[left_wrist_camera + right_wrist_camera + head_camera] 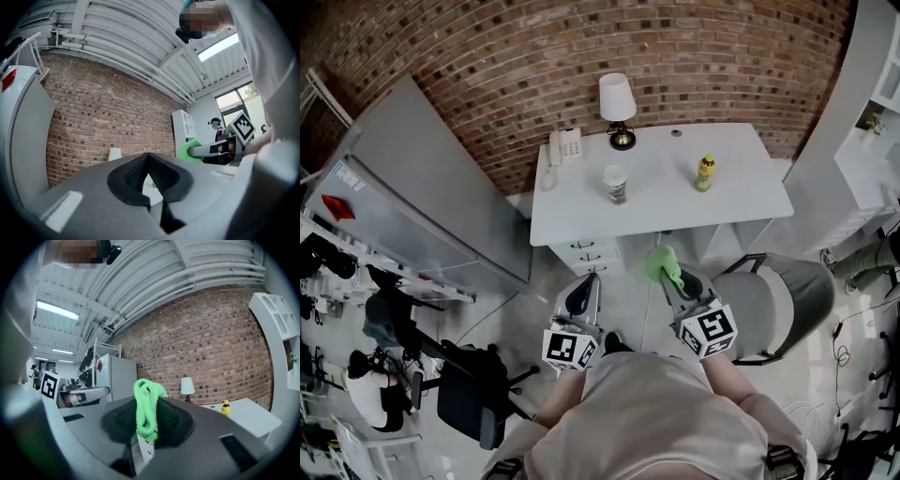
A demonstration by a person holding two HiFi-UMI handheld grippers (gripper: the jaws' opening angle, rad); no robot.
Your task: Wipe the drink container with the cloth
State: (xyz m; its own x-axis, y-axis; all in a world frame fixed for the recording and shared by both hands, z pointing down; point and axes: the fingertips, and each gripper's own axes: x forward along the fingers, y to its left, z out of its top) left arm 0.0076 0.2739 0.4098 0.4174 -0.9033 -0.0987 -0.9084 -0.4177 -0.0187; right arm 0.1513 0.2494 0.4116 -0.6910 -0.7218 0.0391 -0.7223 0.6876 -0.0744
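**Head view.** Two grippers are held low before a white desk [741,202], well short of its front edge. A green cloth [661,263] is clamped in the right gripper [677,279], while the left gripper [581,292] is carried with nothing in it. A yellow bottle [705,172] is seen toward the desk's right edge and a lidded cup [616,185] near its middle. A lamp [618,108] is set at the back edge and a telephone [565,146] at the back left corner. Which of the two vessels is meant as the drink container cannot be settled, and neither is touched. The cup's contents are hidden by its lid, and the bottle's fill cannot be read. A grey chair [783,298] is parked off the desk's front right corner, beside the right gripper.

**Left gripper view.** The jaws are shown pressed together at their tips, with nothing caught between them.

**Right gripper view.** The cloth is pinched as a folded loop between the clenched jaws, with a little of it bulging above them. The bottle is seen far off on the desk.

Trouble is judged most likely at first contact. A light bottle could be tipped or pushed toward the right edge if it is wiped without being steadied by the left gripper. The cloth could be dragged out of so narrow a pinch, and the chair could be caught on the way in.
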